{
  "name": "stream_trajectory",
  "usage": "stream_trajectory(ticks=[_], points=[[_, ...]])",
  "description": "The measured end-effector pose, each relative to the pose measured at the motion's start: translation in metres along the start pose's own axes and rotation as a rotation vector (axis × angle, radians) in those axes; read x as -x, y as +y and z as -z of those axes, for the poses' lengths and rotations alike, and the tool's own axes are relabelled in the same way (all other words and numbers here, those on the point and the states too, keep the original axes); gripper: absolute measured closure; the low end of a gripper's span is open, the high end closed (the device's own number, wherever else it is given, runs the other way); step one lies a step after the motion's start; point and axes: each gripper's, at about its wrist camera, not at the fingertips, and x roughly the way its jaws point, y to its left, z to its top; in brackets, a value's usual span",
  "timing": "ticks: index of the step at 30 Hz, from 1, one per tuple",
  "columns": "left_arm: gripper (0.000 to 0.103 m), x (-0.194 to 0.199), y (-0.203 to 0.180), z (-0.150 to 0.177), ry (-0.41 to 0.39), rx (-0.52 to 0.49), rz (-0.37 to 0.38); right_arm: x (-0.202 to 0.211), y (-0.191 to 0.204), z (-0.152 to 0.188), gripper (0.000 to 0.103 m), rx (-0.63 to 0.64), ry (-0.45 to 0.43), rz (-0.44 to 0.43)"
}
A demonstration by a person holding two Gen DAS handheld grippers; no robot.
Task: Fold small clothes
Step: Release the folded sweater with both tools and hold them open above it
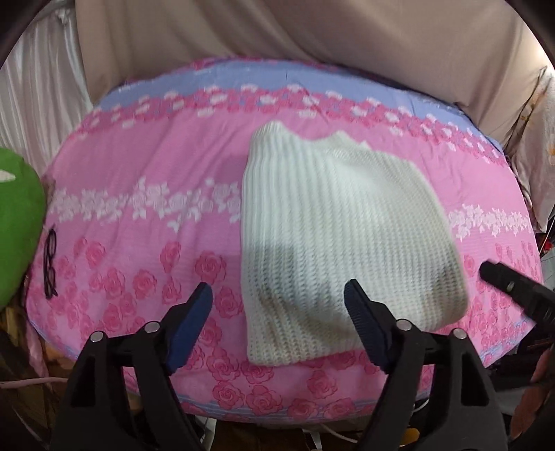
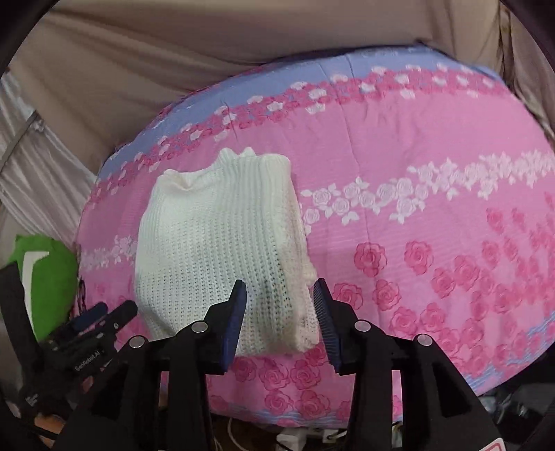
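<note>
- Black two-finger left gripper with blue ribbed pads is held released, tilted down above the sweater's near edge.
- Black right gripper is angled down, parted, gripping nothing.
- Folded cream chunky-knit sweater is laid on the pink rose-printed bedsheet, backed by beige drapes.
- Dark-framed spectacles are seen near a green cushion.

Green cushion cut off left

Soft, even indoor light, no glare. Grey shadows fall on the near end of the white knit sweater. Both fisheye views bulge, with dark vignetted corners; everything looks slightly motion-blurred.
</note>
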Motion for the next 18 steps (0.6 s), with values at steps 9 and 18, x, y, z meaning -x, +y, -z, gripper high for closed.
stream_trajectory(ticks=[9, 18], points=[[0.016, 0.008, -0.019, -0.001, -0.051, -0.011, -0.047, -0.01, 0.037, 0.015, 0.062, 0.121, -0.018, 0.121], [0.016, 0.013, -0.024, 0.005, -0.063, -0.018, -0.066, -0.01, 0.044, 0.027, 0.059, 0.12, -0.012, 0.115]])
